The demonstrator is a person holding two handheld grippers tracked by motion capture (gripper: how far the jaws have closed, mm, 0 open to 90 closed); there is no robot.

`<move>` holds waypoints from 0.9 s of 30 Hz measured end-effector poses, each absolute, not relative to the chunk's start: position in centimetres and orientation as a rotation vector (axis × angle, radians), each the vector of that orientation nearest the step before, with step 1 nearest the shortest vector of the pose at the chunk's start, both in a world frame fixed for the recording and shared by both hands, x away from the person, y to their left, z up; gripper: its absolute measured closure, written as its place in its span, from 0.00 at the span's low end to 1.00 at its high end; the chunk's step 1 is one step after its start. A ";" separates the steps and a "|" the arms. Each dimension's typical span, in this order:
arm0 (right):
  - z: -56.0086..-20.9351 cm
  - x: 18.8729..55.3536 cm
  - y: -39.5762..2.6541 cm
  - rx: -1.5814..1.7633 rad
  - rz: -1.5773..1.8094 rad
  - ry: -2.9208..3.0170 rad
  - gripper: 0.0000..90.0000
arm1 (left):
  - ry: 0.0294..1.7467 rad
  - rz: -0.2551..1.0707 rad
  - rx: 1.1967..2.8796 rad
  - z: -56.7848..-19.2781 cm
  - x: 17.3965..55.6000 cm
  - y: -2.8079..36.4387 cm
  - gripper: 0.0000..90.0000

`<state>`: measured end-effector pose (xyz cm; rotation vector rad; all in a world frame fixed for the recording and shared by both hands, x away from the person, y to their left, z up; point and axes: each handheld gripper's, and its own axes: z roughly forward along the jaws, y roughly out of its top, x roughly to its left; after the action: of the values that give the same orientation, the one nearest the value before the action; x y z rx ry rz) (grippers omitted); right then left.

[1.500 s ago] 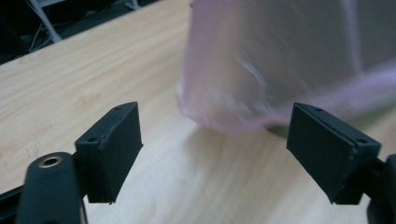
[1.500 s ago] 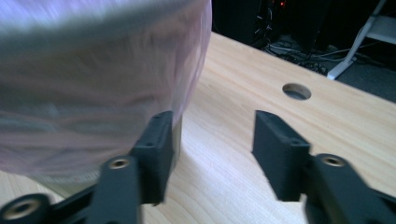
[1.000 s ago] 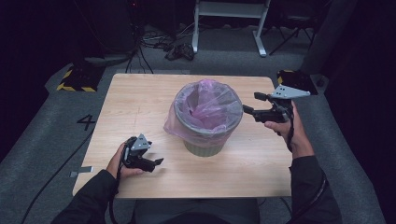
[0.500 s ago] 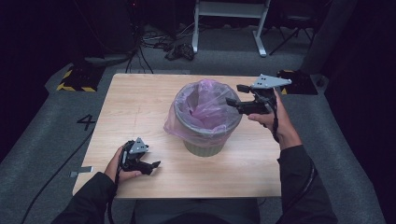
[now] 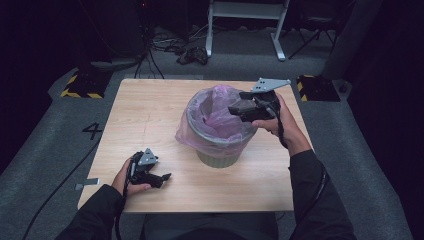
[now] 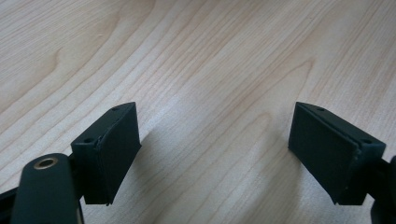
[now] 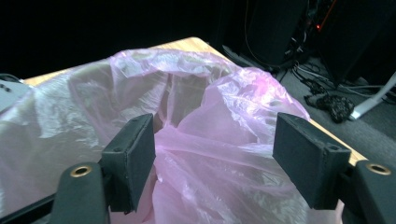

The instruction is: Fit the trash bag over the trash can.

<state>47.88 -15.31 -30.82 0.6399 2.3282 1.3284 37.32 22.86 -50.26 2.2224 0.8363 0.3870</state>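
Nearest to the person, the left gripper rests on the bare wooden table, its jaws wide with nothing between them. Farther, in the table's middle, stands the bin lined with a pink bag. The right gripper hovers over its rim, jaws wide, having just been closing slightly; loose bag film lies between them, not pinched. Beyond the table, cables lie on the floor.

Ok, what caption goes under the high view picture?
Right gripper open over the pink bag in the bin; left gripper rests on the table.
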 end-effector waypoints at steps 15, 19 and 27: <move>-30.8 48.5 -13.5 0.625 1.257 2.368 0.32 | 0.845 0.349 2.223 -50.3 37.7 23.0 0.17; -30.7 48.8 -12.9 0.611 1.203 2.388 0.34 | 0.845 0.349 2.223 -50.3 37.7 23.0 0.17; -31.0 48.8 -11.8 0.511 1.076 2.468 0.43 | 0.844 0.349 2.225 -50.3 37.7 23.0 0.17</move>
<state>48.79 -11.81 -30.96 0.5109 2.4678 1.0763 37.67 22.99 -50.32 2.2246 0.8440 0.3493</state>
